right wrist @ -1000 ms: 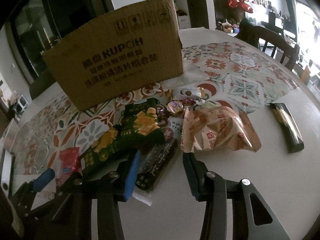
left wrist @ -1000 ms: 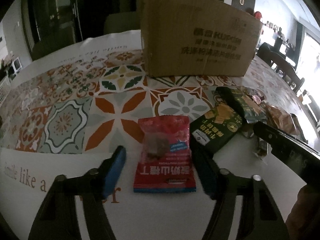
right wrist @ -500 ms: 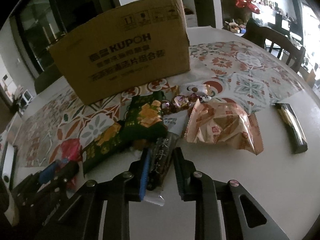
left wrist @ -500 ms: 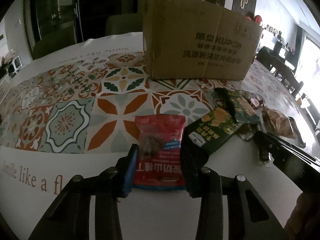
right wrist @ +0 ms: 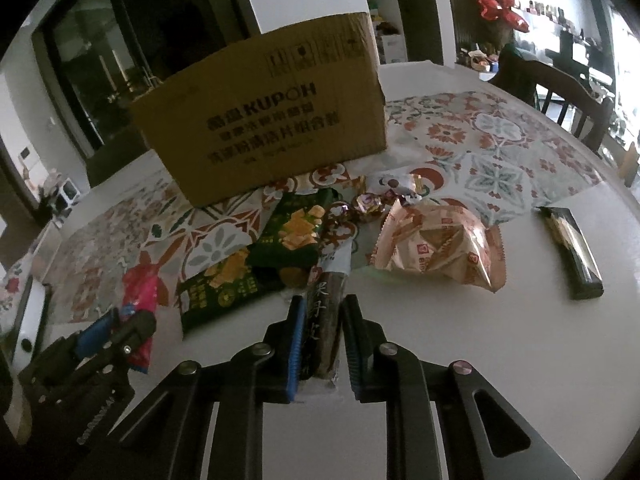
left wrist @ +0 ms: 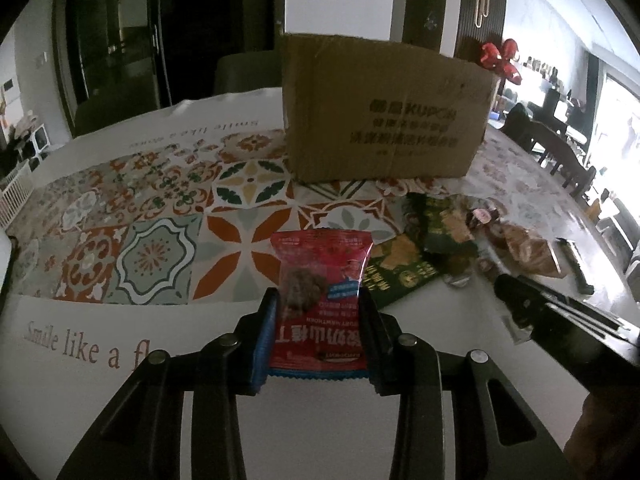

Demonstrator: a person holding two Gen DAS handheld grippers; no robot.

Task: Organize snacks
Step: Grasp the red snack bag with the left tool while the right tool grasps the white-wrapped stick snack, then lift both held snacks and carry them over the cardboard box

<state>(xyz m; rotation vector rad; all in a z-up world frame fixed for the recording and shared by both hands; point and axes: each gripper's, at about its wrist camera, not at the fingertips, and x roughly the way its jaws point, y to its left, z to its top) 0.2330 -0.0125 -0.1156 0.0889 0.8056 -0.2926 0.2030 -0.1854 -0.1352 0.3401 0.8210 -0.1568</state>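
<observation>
Red snack packet (left wrist: 320, 304) pinched between left tongs (left wrist: 319, 336).

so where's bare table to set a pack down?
Free: plain white table between the orange pastry bag and the dark bar, and the patterned cloth left of the cardboard box. Crowded: green packs and candies before the box.
</observation>
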